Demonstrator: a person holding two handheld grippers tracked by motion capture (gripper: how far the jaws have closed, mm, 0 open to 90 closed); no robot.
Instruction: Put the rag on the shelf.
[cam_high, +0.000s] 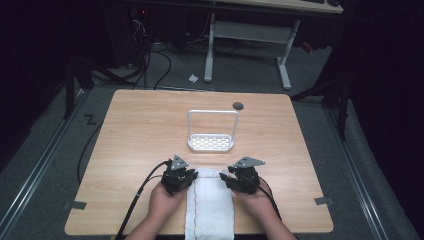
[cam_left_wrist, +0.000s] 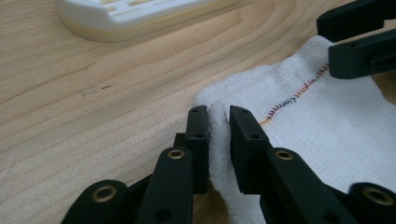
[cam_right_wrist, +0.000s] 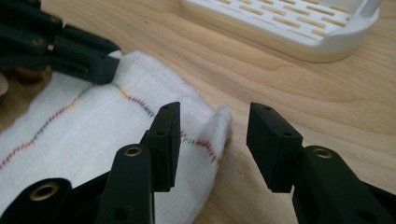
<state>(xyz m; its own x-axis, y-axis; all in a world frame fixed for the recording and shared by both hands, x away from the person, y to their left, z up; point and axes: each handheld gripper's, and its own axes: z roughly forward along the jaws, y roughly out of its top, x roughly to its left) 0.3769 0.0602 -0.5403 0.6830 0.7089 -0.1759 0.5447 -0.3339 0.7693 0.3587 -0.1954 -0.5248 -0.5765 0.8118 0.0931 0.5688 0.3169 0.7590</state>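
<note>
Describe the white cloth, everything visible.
The white cloth is a woven, towel-like strip with a multicoloured stitched line running along its length. It lies flat on the wooden table, hanging over the near edge, just short of the white rack. The left gripper is shut on its far left corner, pinching up a small fold. The right gripper is open, jaws straddling the far right corner, not yet closed.

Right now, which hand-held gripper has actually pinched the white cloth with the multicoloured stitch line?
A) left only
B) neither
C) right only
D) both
A: the left hand-held gripper has its jaws shut on a fold at the edge of the white cloth with the multicoloured stitch line, while the right hand-held gripper straddles the other corner with jaws apart.
</note>
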